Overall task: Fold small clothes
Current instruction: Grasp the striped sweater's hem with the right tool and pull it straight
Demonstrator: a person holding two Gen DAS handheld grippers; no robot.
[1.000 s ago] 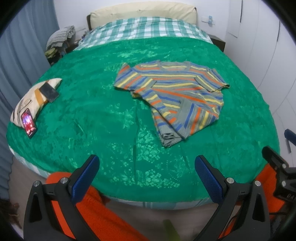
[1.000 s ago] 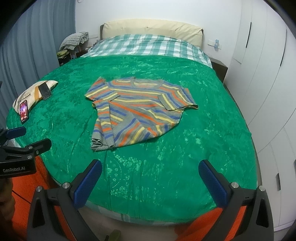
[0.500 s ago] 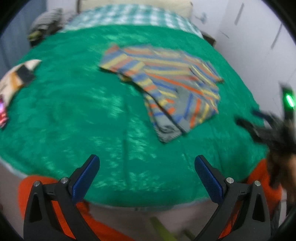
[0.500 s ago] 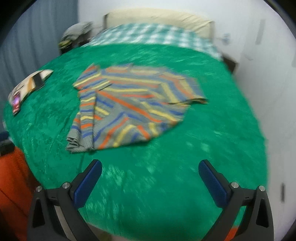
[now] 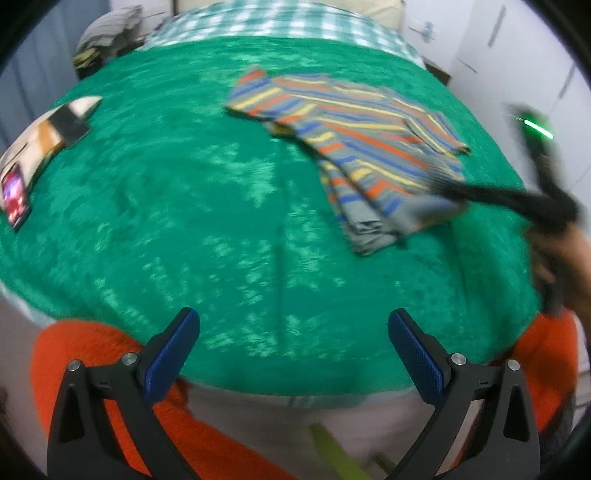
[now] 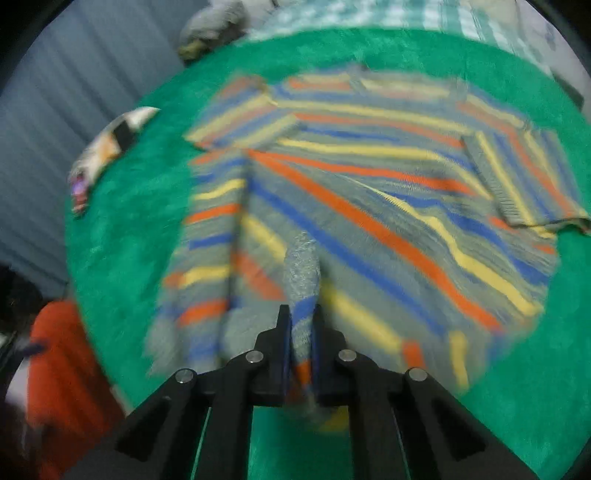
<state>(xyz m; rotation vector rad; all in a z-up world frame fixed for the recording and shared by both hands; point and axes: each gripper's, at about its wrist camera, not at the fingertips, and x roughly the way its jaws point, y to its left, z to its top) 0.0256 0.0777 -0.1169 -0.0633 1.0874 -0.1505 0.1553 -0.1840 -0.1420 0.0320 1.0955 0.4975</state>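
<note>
While a small grey knitted sweater with orange, yellow and blue stripes (image 6: 369, 192) lies spread on a bed covered by a green patterned bedspread (image 5: 177, 206), its near hem is pinched between the closed jaws of the right gripper (image 6: 302, 332). A ridge of grey fabric is seen rising just beyond those jaws. One side of the sweater is folded over the body, and a short sleeve is laid out at the far right. From the left wrist view, the right gripper (image 5: 439, 192) is seen as a blurred black shape reaching onto the sweater's (image 5: 354, 140) lower edge, with a green light glowing above it. The left gripper (image 5: 291, 341) is held over the near edge of the bed, well apart from the sweater, its blue-padded jaws spread wide with nothing between them. At the far left of the bedspread, a cream and orange pillow (image 5: 44, 133) is seen, with a lit phone (image 5: 14, 195) resting on it. Green-and-white checked bedding (image 5: 280, 22) covers the head of the bed.
</note>
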